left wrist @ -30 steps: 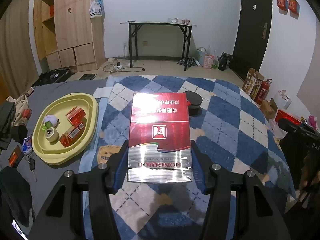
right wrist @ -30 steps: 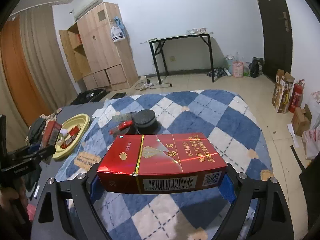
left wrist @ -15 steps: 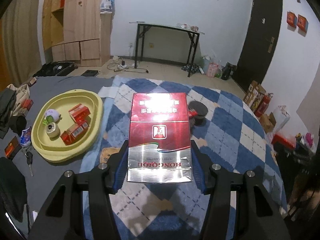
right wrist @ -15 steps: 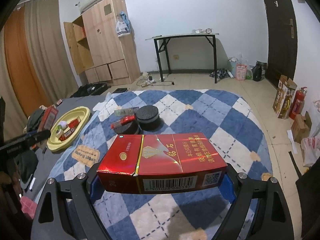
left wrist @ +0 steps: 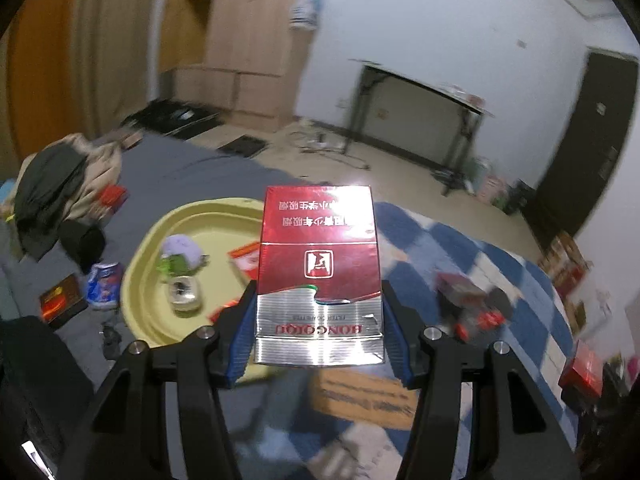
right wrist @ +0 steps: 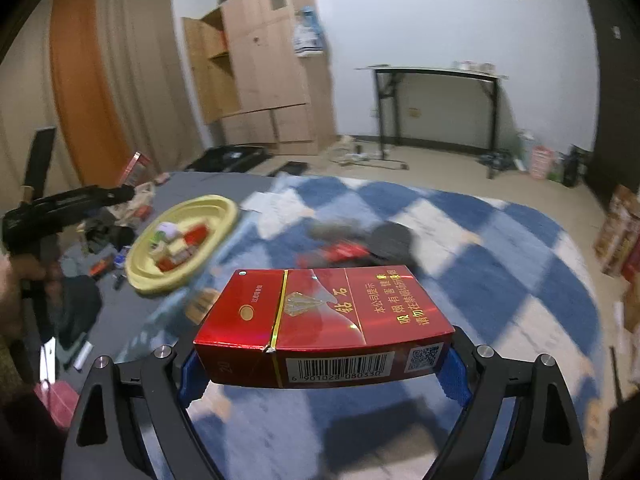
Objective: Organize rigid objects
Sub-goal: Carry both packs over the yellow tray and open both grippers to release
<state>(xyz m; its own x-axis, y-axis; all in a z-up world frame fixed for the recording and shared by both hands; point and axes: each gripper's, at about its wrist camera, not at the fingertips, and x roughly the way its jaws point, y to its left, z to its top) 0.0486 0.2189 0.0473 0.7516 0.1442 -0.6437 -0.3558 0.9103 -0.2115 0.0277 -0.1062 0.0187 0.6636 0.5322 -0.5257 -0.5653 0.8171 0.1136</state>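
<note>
My left gripper (left wrist: 318,336) is shut on a red and silver cigarette pack (left wrist: 318,264), held lengthwise above the near rim of the yellow tray (left wrist: 140,276). The tray holds red packs (left wrist: 244,256), a small toy (left wrist: 180,252) and a little tin (left wrist: 184,296). My right gripper (right wrist: 320,360) is shut on a red cigarette pack (right wrist: 324,320) held crosswise, barcode toward the camera, over the blue checked rug (right wrist: 500,264). The yellow tray (right wrist: 224,216) lies to its far left. The left gripper (right wrist: 68,204) shows at that view's left edge, in a person's hand.
Black round lids and a red item (right wrist: 360,244) lie blurred on the rug. A tan label (left wrist: 364,396) sits under the left gripper. Clothes (left wrist: 60,184), a small can (left wrist: 104,284) and a dark box (left wrist: 62,304) lie on the grey mat left of the tray. A black table (right wrist: 436,76) stands far back.
Both grippers have swung left with their packs still held. The yellow tray now sits right behind the left gripper's pack, and the background is blurred with motion.
</note>
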